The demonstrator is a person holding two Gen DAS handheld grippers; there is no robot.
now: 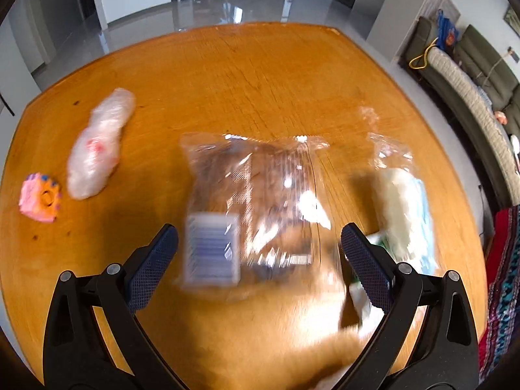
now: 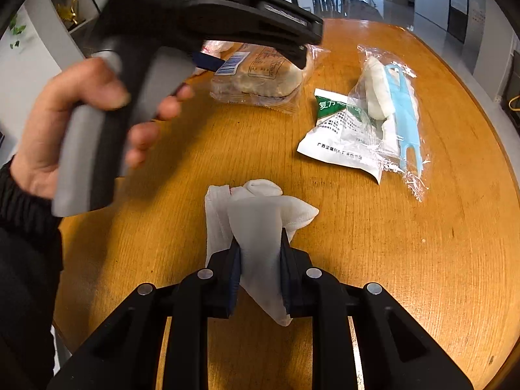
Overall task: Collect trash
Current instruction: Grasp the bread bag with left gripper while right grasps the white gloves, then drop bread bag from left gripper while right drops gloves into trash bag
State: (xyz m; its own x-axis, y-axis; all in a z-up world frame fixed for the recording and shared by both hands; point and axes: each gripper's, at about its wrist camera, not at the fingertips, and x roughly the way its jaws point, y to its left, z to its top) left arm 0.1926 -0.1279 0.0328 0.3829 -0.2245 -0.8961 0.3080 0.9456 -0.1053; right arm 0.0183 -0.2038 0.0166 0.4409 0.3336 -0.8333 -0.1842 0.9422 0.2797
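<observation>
Wooden table (image 2: 406, 260): right fingers (image 2: 234, 266) clamp white tissue (image 2: 260, 227); left fingers (image 1: 159, 253) spread wide over bread packet (image 1: 250, 208).

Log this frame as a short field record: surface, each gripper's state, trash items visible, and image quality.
surface: round orange wooden table
left gripper: open, fingers either side of the clear plastic pastry packet with barcode label, not closed on it
right gripper: shut on crumpled white tissue
other trash: white-and-green printed sachet; clear wrapper holding a light blue plastic piece; crumpled translucent bag; pink and orange wrapper
image quality: left wrist view motion-blurred
</observation>
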